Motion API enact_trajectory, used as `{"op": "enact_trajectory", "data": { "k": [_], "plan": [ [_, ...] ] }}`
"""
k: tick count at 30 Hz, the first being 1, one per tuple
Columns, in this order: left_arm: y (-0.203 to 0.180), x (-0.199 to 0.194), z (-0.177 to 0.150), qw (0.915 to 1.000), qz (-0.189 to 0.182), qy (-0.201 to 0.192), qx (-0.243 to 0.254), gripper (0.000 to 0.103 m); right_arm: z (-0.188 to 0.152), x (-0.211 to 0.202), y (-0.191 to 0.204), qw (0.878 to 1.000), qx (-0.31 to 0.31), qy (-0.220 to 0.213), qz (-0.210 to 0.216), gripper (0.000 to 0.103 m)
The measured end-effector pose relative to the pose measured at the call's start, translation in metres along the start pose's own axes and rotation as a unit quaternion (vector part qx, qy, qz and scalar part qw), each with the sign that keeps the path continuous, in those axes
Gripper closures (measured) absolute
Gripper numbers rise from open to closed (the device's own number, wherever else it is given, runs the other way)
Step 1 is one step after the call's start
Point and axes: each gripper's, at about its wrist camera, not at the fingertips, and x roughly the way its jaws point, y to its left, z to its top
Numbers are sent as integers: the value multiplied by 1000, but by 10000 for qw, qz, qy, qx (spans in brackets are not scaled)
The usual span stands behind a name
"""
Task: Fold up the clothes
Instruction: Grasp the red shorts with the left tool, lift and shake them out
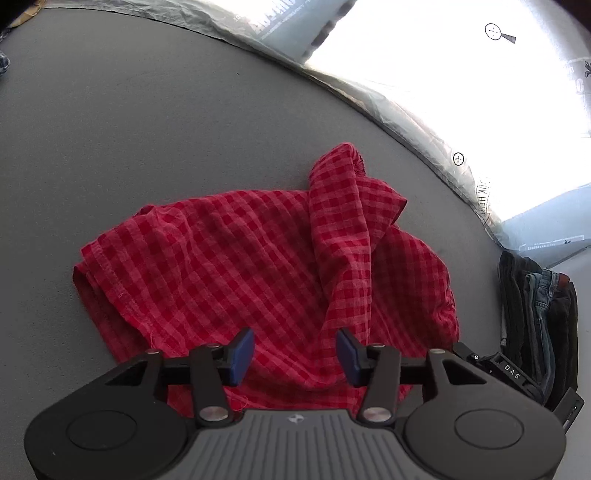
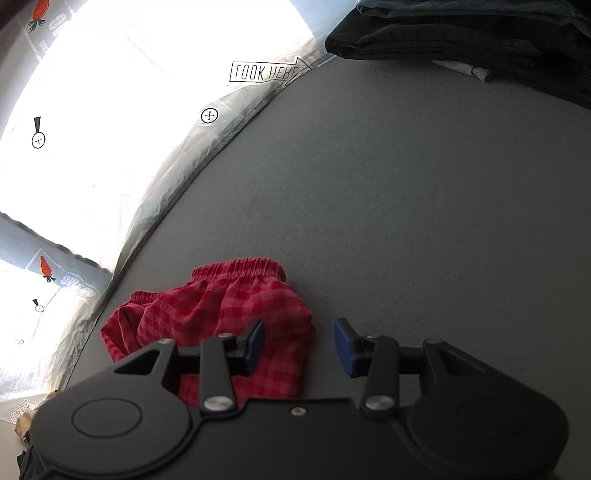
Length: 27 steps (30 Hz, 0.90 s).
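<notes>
A red checked garment (image 1: 240,273) lies crumpled on the grey surface (image 1: 129,129), one part bunched up toward the far right. My left gripper (image 1: 295,354) is open and empty, just above the garment's near edge. In the right wrist view the same garment (image 2: 221,314) shows its elastic waistband (image 2: 240,267) at the far side. My right gripper (image 2: 299,345) is open and empty, its left blue pad (image 2: 255,345) over the garment's right edge and its right pad over bare surface.
A stack of folded dark clothes and jeans (image 1: 539,321) sits at the right edge; it also shows at the top right of the right wrist view (image 2: 480,33). A bright printed plastic sheet (image 2: 129,110) borders the grey surface at the far side.
</notes>
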Motion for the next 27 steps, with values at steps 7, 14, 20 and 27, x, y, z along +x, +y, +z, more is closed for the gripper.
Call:
{"op": "enact_trajectory", "data": {
  "k": [7,14,20,27],
  "plan": [
    [-38,69,25,9955,-255,498,761,51,-9,18,35,9935,-1005,47,-535,55],
    [-14,79,75,9986,-297,14,447,102,0,38,60,9856,-1512,76,-753,96],
    [53,19,139,9871,447,-1525,-217,98,19,27,92,9762,-1969,-582,-696,98],
    [136,-38,119,9634,1106,-2192,-1078,78,11,11,118,9729,-2190,-525,-524,62]
  ]
}}
